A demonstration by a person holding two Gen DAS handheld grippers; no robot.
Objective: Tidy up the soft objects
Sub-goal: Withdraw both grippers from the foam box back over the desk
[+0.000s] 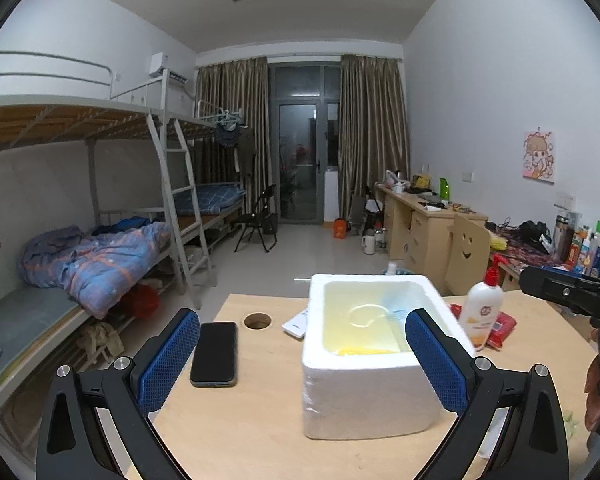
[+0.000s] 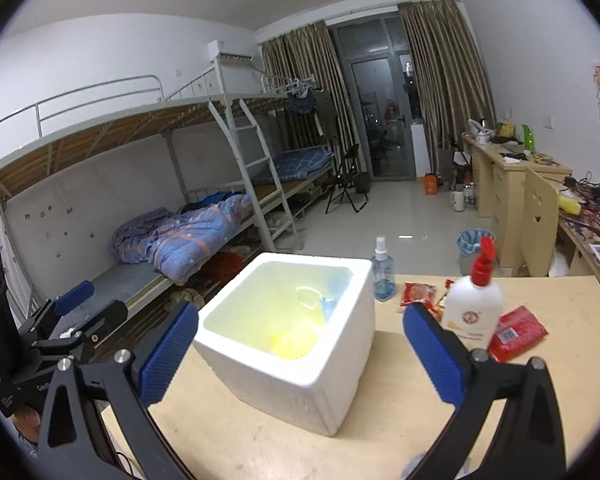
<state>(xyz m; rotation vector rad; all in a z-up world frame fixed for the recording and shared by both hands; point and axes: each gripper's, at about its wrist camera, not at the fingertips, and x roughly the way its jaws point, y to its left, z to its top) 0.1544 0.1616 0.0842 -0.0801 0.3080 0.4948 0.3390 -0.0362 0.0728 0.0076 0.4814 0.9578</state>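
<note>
Both grippers free, soft stuff already sitting in the foam box; I'd say we're btwn picks.

My left gripper (image 1: pixel 302 354) and right gripper (image 2: pixel 300 354) both hang spread wide w/ nothing held, above the desk (image 1: pixel 260 420). Foam box (image 2: pixel 340 368) stands upright mid-desk, holding a yellow knobbly ball (image 2: pixel 294 345) at its near inner wall and a pale blue item w/ a white loop (image 2: pixel 328 305) toward the back; can't tell what that is. Next, prob: find another soft piece, maybe the red packet (image 2: pixel 518 333) beside the lotion bottle (image 2: pixel 474 308), approach low, pinch gently.
</note>
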